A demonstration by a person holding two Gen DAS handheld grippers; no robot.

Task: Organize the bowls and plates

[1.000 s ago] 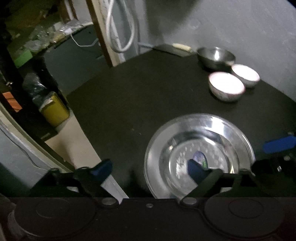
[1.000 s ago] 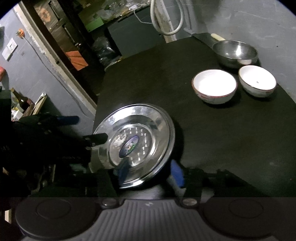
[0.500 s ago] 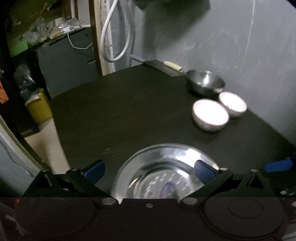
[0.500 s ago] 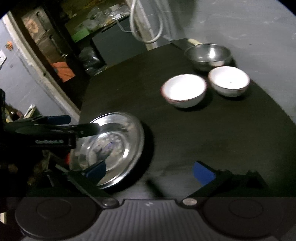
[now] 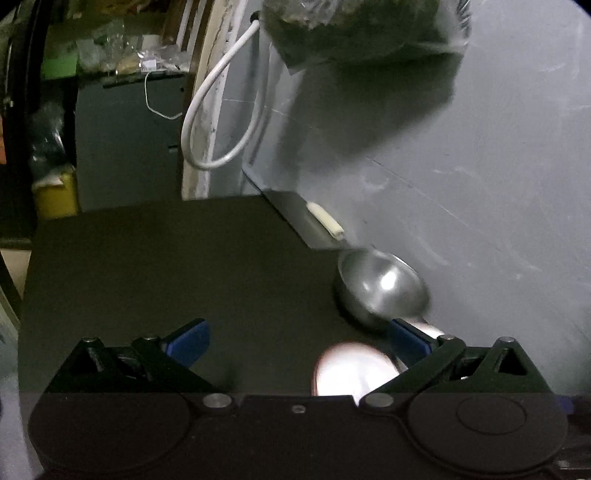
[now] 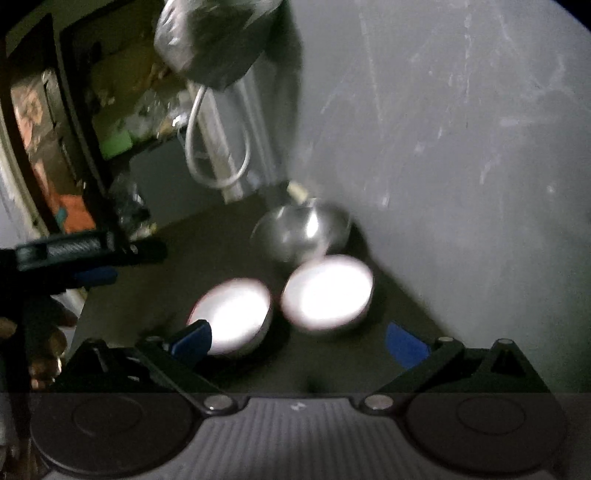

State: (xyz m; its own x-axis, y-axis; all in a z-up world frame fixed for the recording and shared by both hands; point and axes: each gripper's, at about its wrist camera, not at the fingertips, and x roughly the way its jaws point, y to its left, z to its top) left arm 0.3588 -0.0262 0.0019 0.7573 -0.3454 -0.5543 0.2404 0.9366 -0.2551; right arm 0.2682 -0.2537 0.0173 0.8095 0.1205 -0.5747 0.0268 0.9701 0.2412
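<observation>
- A dark bench [image 5: 155, 266] stands against a scuffed grey wall [image 5: 480, 166], with cluttered shelves in a dim room off to the left.
- Three bowls are gathered in the bench's far right corner by the wall; both views are blurred.
- The steel bowl [image 6: 301, 230] sits nearest the wall, upright and apparently empty.
- In the right wrist view, two white bowls sit in front of it: the right-hand white bowl [image 6: 327, 291] just beside the steel bowl, the left-hand white bowl [image 6: 231, 317] close at its side. Whether their rims touch cannot be told through the glare.
- In the left wrist view, the steel bowl [image 5: 382, 288] is up right and one white bowl [image 5: 354, 369] shows glaring at the lower edge.
- A pale stick-like item [image 5: 327, 220] lies on a flat grey strip [image 5: 295, 218] along the wall behind the steel bowl.
- A white hose [image 5: 218, 122] loops down a post, and a bulging bag [image 5: 362, 29] hangs above.
- The left gripper [image 5: 297, 341] has its jaws spread wide, nothing between them.
- The right gripper [image 6: 299, 341] likewise has its jaws released and wide, over the bench before the white bowls and gripping nothing.
- The left gripper [image 6: 88, 258] also shows at the right view's left edge, with a hand [image 6: 44, 332] below it.
</observation>
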